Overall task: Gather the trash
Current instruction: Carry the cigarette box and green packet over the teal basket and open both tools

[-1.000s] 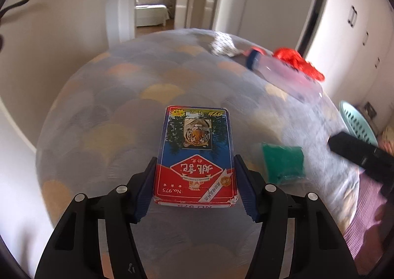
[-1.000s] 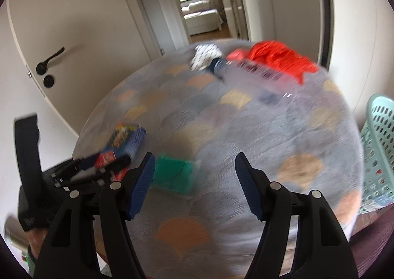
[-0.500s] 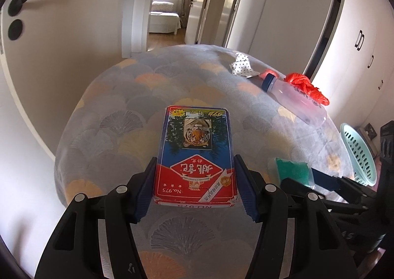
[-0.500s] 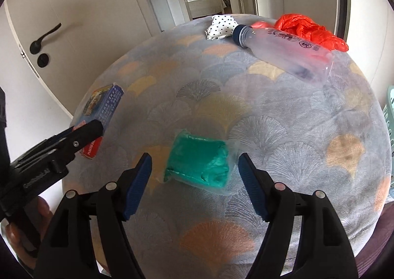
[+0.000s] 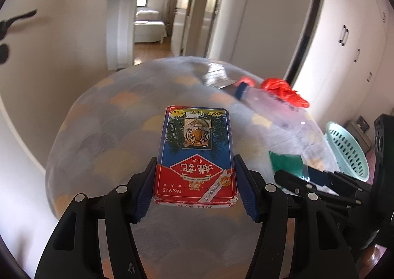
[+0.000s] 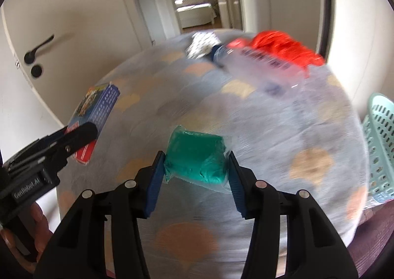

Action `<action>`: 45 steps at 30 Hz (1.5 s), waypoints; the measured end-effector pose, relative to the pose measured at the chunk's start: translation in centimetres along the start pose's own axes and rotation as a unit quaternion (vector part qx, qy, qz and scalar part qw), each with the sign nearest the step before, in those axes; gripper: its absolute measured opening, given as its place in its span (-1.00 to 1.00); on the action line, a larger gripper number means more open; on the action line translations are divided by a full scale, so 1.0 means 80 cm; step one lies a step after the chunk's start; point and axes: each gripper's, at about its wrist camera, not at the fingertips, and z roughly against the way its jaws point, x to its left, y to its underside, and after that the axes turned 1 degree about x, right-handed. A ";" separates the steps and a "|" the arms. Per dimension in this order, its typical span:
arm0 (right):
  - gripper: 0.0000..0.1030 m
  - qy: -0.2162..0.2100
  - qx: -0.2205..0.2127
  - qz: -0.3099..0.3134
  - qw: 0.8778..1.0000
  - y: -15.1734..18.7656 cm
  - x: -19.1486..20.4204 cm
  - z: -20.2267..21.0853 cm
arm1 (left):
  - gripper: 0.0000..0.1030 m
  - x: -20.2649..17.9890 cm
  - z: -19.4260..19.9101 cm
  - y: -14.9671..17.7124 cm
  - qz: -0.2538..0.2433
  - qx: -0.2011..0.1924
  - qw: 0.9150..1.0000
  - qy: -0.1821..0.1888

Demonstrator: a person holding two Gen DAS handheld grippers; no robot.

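My left gripper (image 5: 195,191) is shut on a red and blue card box (image 5: 195,153) with a tiger picture, held above the round table; the box also shows in the right wrist view (image 6: 94,111). My right gripper (image 6: 195,180) is shut on a green packet in clear plastic (image 6: 197,158), which also shows in the left wrist view (image 5: 287,162). A clear plastic bottle (image 6: 261,64), a red plastic bag (image 6: 283,50) and a dotted white wrapper (image 6: 200,43) lie at the table's far side.
The round table (image 6: 270,131) has a grey and orange scalloped cloth. A mint green basket (image 6: 380,146) stands on the floor at the right, also in the left wrist view (image 5: 347,151). A white door with a black handle (image 6: 37,50) is at the left.
My right gripper has closed in on the green packet and now grips it. My left gripper keeps hold of the card box and has moved a little.
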 end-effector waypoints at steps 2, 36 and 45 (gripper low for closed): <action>-0.10 0.006 -0.013 -0.012 1.000 -0.006 -0.018 0.015 | 0.12 -0.016 0.000 -0.007 -0.009 -0.004 1.000 0.009; -0.10 0.219 -0.130 -0.279 0.926 0.003 -0.414 0.199 | 0.12 -0.462 -0.143 -0.068 -0.220 0.067 0.944 0.238; -0.10 0.235 -0.105 -0.303 0.918 0.014 -0.446 0.182 | 0.21 -0.505 -0.203 -0.050 -0.234 0.097 0.939 0.234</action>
